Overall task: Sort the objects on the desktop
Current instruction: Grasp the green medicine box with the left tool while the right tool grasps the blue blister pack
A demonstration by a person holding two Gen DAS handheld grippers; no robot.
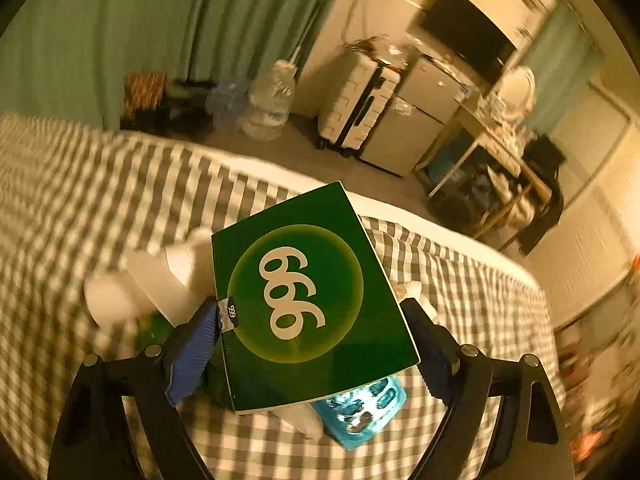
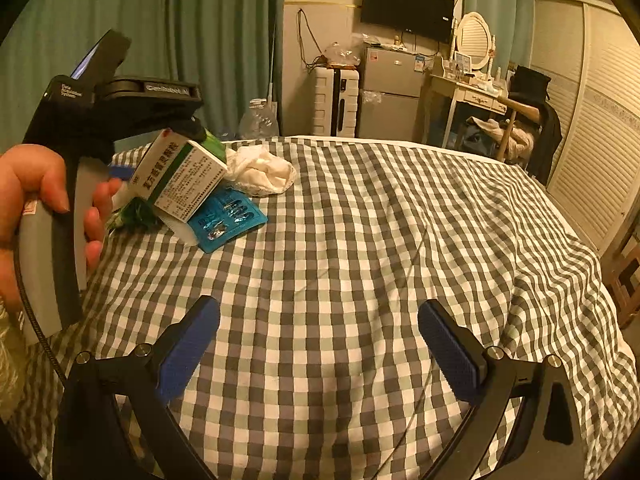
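Observation:
My left gripper [image 1: 312, 332] is shut on a green medicine box [image 1: 304, 300] marked 999 and holds it above the checked bedcover [image 1: 100, 184]. The box also shows in the right wrist view [image 2: 182, 178], held at the left. Under it lie a blue blister pack [image 1: 368, 404], a white bottle [image 1: 148, 284] and a green packet [image 1: 154, 330]. The blister pack [image 2: 230, 222] and a crumpled white cloth [image 2: 264, 172] lie beside the box in the right wrist view. My right gripper [image 2: 320, 340] is open and empty over the checked bedcover [image 2: 360, 240].
A person's hand [image 2: 28, 200] holds the left gripper handle. Beyond the bed stand a white suitcase [image 2: 336, 100], a small fridge [image 2: 390, 88], a dressing table [image 2: 472, 96] with a mirror, a water jug [image 2: 258, 122] and green curtains [image 2: 180, 40].

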